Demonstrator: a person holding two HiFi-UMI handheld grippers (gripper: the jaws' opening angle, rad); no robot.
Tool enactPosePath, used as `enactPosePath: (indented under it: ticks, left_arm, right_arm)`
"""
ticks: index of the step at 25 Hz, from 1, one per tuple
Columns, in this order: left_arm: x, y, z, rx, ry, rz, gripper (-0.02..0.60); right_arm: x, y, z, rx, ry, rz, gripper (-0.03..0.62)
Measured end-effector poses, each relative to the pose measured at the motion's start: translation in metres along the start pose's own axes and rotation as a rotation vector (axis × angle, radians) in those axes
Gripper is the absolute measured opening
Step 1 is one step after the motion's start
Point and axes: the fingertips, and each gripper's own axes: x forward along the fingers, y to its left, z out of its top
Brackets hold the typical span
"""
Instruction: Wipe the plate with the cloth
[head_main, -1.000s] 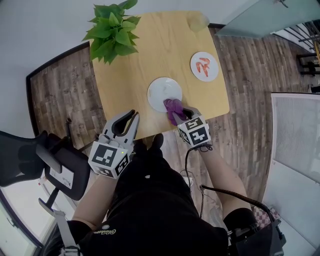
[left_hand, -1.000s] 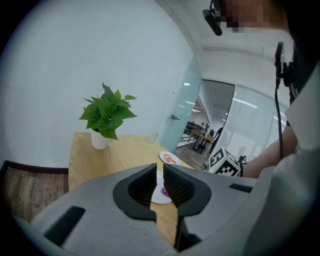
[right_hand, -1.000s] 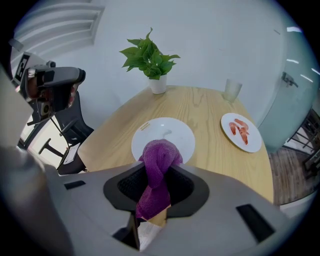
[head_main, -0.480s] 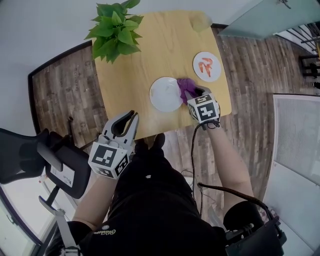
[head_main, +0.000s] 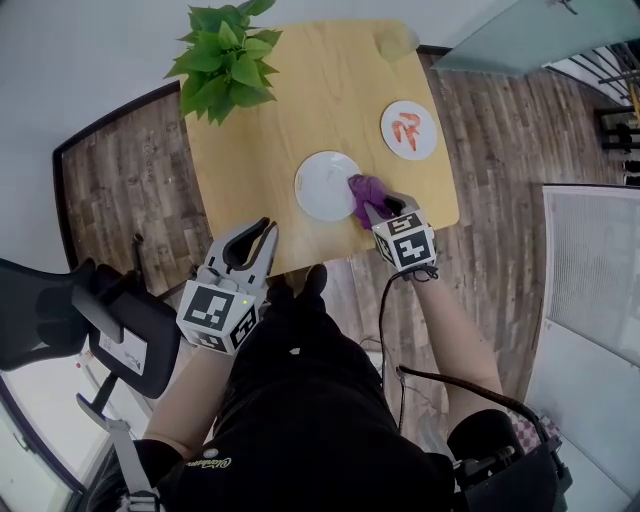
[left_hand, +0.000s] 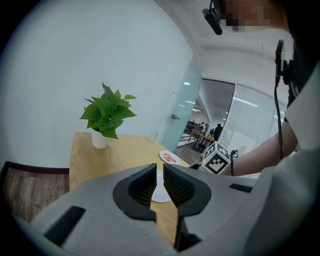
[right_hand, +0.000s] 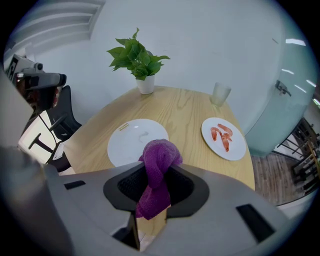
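A white plate (head_main: 322, 184) lies near the front of the wooden table (head_main: 260, 150); in the right gripper view the same plate (right_hand: 132, 145) carries a faint smear. My right gripper (head_main: 374, 206) is shut on a bunched purple cloth (head_main: 363, 191), which sits at the plate's right rim. That cloth (right_hand: 159, 162) bulges up between the jaws of the right gripper (right_hand: 158, 187) and hangs down behind them. I cannot tell whether it touches the plate. My left gripper (head_main: 256, 243) is held off the table's front edge, shut and with nothing in it; the left gripper view shows its fingers (left_hand: 142, 186) almost together.
A second plate with shrimps (head_main: 408, 131) lies to the right, also seen as a plate (right_hand: 224, 138) beyond the cloth. A potted plant (head_main: 225, 60) stands at the far left corner and a glass (head_main: 397, 42) at the far right. An office chair (head_main: 70, 320) is at my left.
My right gripper carried the cloth from the plate's near edge round to its far right side, then drew back to the right rim. The left gripper stayed still.
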Motion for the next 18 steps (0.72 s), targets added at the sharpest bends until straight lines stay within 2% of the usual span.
enactPosePath:
  ticks: [10, 18]
  left_arm:
    - [-0.002, -0.011, -0.002, 0.01, 0.002, -0.017, 0.04]
    - [-0.012, -0.011, 0.0, 0.023, -0.015, -0.006, 0.04]
  right_arm:
    - [-0.014, 0.038, -0.042, 0.061, 0.017, 0.056, 0.094]
    - [-0.023, 0.033, -0.022, 0.094, -0.055, 0.023, 0.094]
